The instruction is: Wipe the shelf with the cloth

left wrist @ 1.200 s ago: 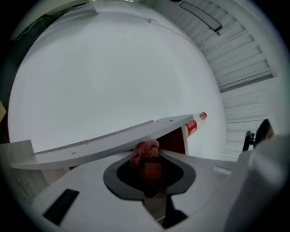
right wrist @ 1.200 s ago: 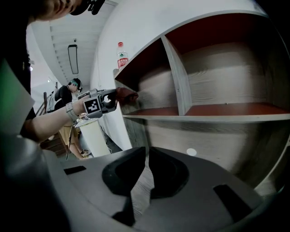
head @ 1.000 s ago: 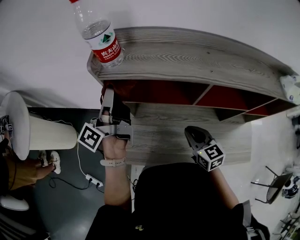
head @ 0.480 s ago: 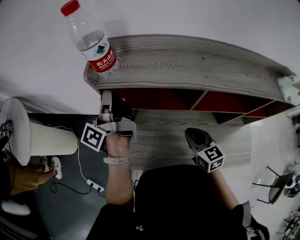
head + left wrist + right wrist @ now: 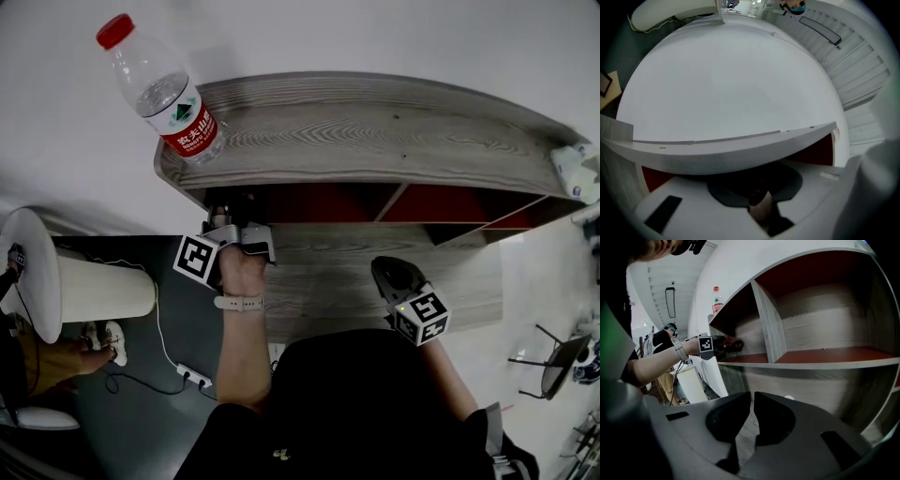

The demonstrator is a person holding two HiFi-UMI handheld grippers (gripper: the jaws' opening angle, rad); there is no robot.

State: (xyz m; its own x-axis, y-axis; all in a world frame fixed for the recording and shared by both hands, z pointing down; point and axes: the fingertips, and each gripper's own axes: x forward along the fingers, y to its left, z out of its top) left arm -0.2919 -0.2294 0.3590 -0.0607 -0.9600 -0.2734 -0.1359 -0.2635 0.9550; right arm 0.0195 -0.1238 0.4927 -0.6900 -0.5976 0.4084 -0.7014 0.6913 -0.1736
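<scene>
The left gripper (image 5: 236,234) reaches into the shelf's (image 5: 394,141) leftmost compartment, close under the top board's front edge, clamped on the dark red cloth (image 5: 736,345); the right gripper (image 5: 392,275), jaws together and empty, hangs well apart, facing the lower board's edge; a bottle (image 5: 161,92) stands at the top's left corner.

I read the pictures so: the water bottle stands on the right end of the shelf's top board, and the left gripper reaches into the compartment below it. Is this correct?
Not quite: the water bottle stands on the left end of the top board, as the head view shows. The left gripper does reach into the compartment below it.
</scene>
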